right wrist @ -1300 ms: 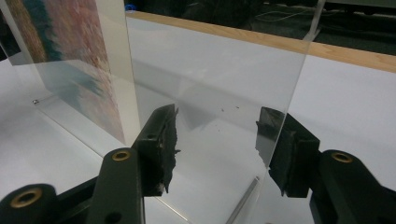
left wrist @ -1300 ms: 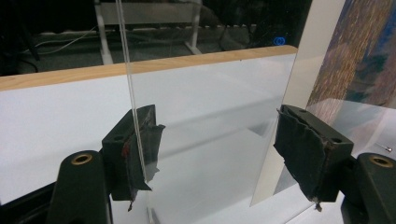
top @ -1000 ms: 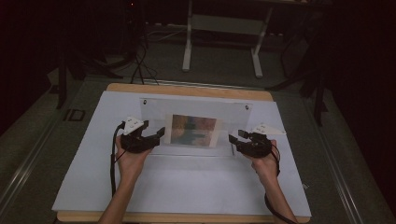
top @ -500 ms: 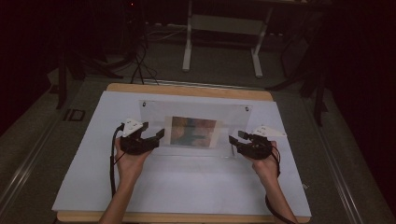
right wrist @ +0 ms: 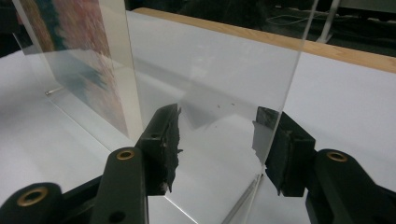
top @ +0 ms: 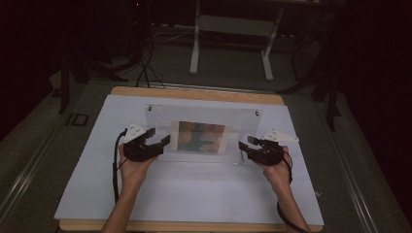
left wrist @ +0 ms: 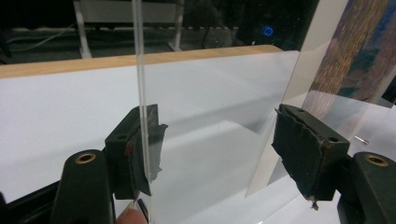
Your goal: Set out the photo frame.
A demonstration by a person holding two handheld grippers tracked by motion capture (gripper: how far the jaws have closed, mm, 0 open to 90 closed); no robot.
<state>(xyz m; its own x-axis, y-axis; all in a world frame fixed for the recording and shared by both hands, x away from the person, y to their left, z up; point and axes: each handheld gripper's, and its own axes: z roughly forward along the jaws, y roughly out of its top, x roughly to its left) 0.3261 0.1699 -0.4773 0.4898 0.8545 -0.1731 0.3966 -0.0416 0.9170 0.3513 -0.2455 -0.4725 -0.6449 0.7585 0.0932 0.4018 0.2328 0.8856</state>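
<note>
A clear acrylic panel (top: pixel 160 116) stands tilted on the white table cover (top: pixel 194 194), with a colourful picture (top: pixel 201 136) in its middle. My left gripper (top: pixel 160 137) is open at the panel's left side. In the left gripper view the panel's edge (left wrist: pixel 140 70) rests against one pad (left wrist: pixel 144 149) of that gripper (left wrist: pixel 219 135), and the picture (left wrist: pixel 359 46) shows beyond the other jaw. My right gripper (top: pixel 245 143) is open at the right side. Between that gripper's (right wrist: pixel 219 126) jaws runs the panel (right wrist: pixel 210 70), its edge close to one pad (right wrist: pixel 275 140). The picture (right wrist: pixel 79 37) is at upper left.
The white cover lies on a wooden board (top: pixel 194 93). A small metal pin (right wrist: pixel 53 92) lies on the cover beside the panel's foot. Behind the table are a stand's white legs (top: pixel 195 48), cables (top: pixel 145 63) and a dark floor.
Almost nothing: both grippers hold their places at the panel's side edges, and the panel's top left corner has sunk slightly.
</note>
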